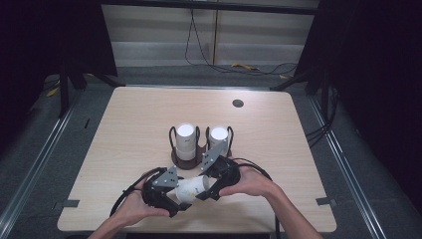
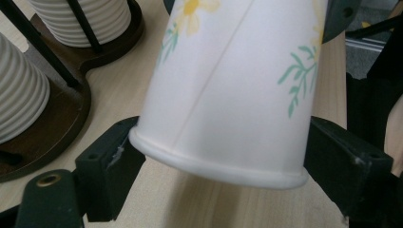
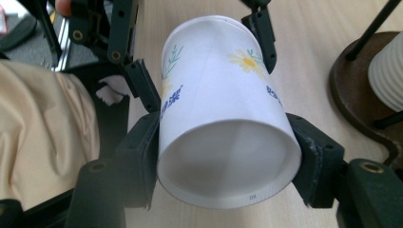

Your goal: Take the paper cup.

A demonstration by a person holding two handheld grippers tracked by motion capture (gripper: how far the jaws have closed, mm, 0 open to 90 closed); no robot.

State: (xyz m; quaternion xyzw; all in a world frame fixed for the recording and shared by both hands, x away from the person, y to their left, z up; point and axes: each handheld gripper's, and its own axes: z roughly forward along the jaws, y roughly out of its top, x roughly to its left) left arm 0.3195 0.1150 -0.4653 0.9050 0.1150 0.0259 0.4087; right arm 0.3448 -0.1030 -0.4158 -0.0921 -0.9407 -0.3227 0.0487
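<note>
**Together on one paper cup: both grippers are clamping it at the near edge**

Nearest the person, the paper cup (image 1: 191, 189) is lying on its side, tilted, just above the near part of the table (image 1: 124, 129), and it is sitting between the two grippers. The left gripper (image 1: 175, 196) is coming in from the near left and is pressing its jaws against the cup's rolled rim end; in the left gripper view the cup (image 2: 233, 90) is spanning the whole gap, with a black jaw touching each side of the rim. The right gripper (image 1: 206, 186) is coming in from the right and is clamping the cup's narrower bottom end; in the right gripper view the cup (image 3: 223, 128) is showing its recessed base toward the camera, with both jaws tight against its wall. Flower prints and blue lettering are showing on the cup's side.

Just beyond the grippers, a dark wooden holder (image 1: 188, 160) is standing near the middle of the table, carrying two stacks of white cups (image 1: 185, 141) inside black wire posts, one at left and one at right.

Farther off, a small dark round grommet (image 1: 238, 103) is sitting in the pale wood toward the far right. Beyond the table, cables (image 1: 219, 64) are trailing over a grey floor, and black curtains are hanging at both sides.
</note>
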